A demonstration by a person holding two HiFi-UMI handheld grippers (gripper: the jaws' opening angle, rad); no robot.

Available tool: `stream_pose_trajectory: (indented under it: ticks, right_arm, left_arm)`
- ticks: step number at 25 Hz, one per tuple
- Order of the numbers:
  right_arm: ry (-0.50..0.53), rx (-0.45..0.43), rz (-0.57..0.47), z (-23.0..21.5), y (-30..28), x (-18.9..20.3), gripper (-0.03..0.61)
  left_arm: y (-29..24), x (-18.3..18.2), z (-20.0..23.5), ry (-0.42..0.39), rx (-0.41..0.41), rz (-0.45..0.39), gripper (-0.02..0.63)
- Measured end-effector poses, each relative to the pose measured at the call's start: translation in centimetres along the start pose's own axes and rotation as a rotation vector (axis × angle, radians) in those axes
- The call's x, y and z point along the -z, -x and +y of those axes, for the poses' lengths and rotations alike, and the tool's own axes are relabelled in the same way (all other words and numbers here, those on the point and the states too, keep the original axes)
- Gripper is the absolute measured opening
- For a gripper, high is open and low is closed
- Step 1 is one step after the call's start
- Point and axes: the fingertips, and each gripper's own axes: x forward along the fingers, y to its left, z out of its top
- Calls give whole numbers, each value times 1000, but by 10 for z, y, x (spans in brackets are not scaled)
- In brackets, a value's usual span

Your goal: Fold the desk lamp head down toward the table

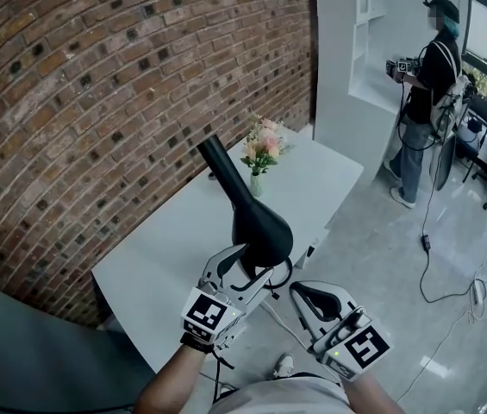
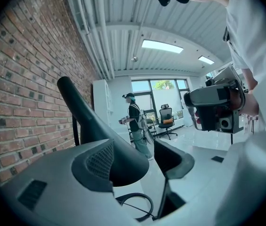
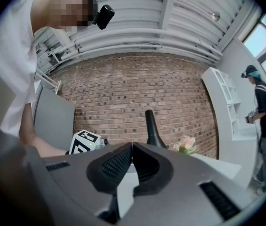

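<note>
Loosely, the left hand-held gripper [image 1: 254,262] straddles the lamp head [image 1: 256,221], angled upward.

At lower centre the left gripper [image 2: 133,147] holds its jaws apart around the black lamp head [image 2: 123,166], which seems to touch only the left-hand pad.

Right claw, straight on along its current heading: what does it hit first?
Most likely the lamp. It stands just ahead of the right claw, whose tips are shut and hold nothing, and the brick wall is behind it. Depth is unclear, so it might slip past the lamp's side.
</note>
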Motion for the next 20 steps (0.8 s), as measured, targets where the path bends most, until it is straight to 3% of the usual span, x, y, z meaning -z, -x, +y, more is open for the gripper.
stream_pose_trajectory:
  ticks: [20]
  right_arm:
    - [4,-23,-10,44,1,-5,18]
  left_arm:
    - [63,-27,-3,118,-53,-103,261]
